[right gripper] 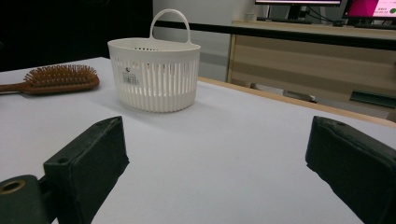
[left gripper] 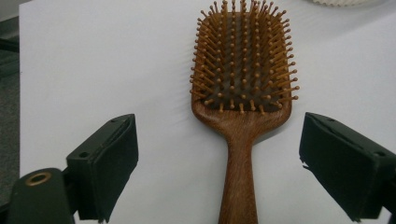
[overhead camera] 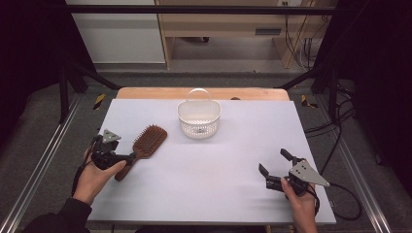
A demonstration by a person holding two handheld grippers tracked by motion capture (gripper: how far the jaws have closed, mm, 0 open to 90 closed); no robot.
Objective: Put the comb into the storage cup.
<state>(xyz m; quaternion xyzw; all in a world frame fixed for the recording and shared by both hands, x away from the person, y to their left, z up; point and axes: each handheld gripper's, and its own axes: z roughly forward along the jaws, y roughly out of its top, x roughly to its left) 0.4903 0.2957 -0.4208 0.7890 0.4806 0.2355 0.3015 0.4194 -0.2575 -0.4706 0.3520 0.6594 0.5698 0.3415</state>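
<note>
Left gripper [overhead camera: 127,158] sits at the brush [overhead camera: 144,147] handle, near the left edge of the table [overhead camera: 233,141]. In the left gripper view its jaws are spread wide, one each side of the wooden handle, pads clear of it, so released, nothing clamped. Brush [left gripper: 242,93] lies flat on the white top, bristles up, handle toward the person, head pointing toward the basket [overhead camera: 198,118]. In the high view the head sits left of the basket and a bit nearer the person, apart from it. Left hand [overhead camera: 94,177] wraps the gripper body from below. Right gripper [overhead camera: 275,169] is over the front right part of the table, well away from brush and basket, jaws spread, nothing between them. Right gripper view looks low across the table: basket [right gripper: 154,74] upright, handle loop up, label on its slotted wall, brush [right gripper: 58,79] lying beyond to its left. Right hand [overhead camera: 301,201] holds that gripper near the table's front edge. Basket stands at the middle back of the top; can't tell if anything is inside.
</note>
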